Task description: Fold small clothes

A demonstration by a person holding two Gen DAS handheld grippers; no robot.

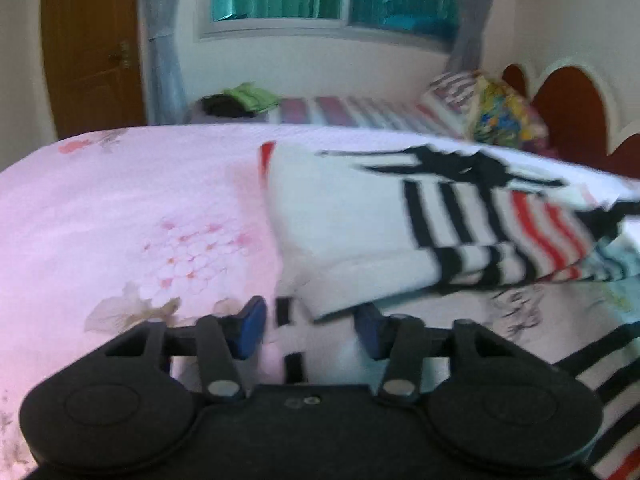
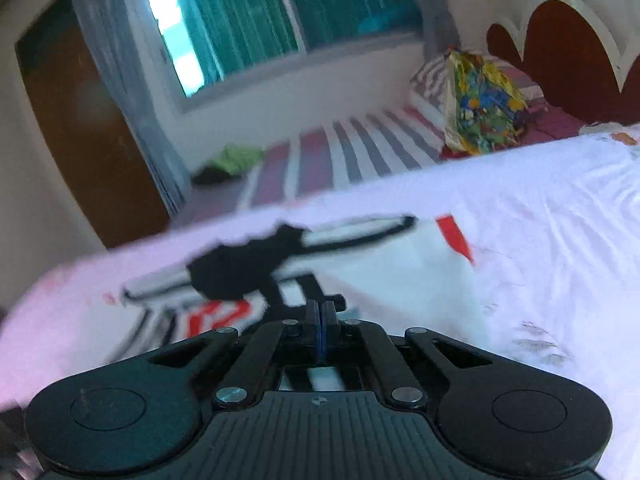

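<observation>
A small white garment (image 1: pixel 352 224) with black and red stripes lies on the pink floral bedspread (image 1: pixel 132 216) of a bed, partly doubled over: one striped flap rests on top of the white body, with a loose edge lifted toward the near side. The left gripper (image 1: pixel 310 330) sits low over the near hem, its blue-padded fingers (image 1: pixel 250 332) apart with striped cloth lying between them but not pinched. The right gripper (image 2: pixel 321 326) has its fingers pressed together; the garment's striped edge lies right at and under the tips, but the blur hides whether any cloth is actually caught between them.

This looks like the pick-up stage of a fold — both grippers set at the near edge, one closed, the other not yet. The next move likely calls for the left fingers to close on the hem, then for both hands to lift evenly and carry the edge across the body of the garment, keeping it taut so the layer lands flat rather than bunching
</observation>
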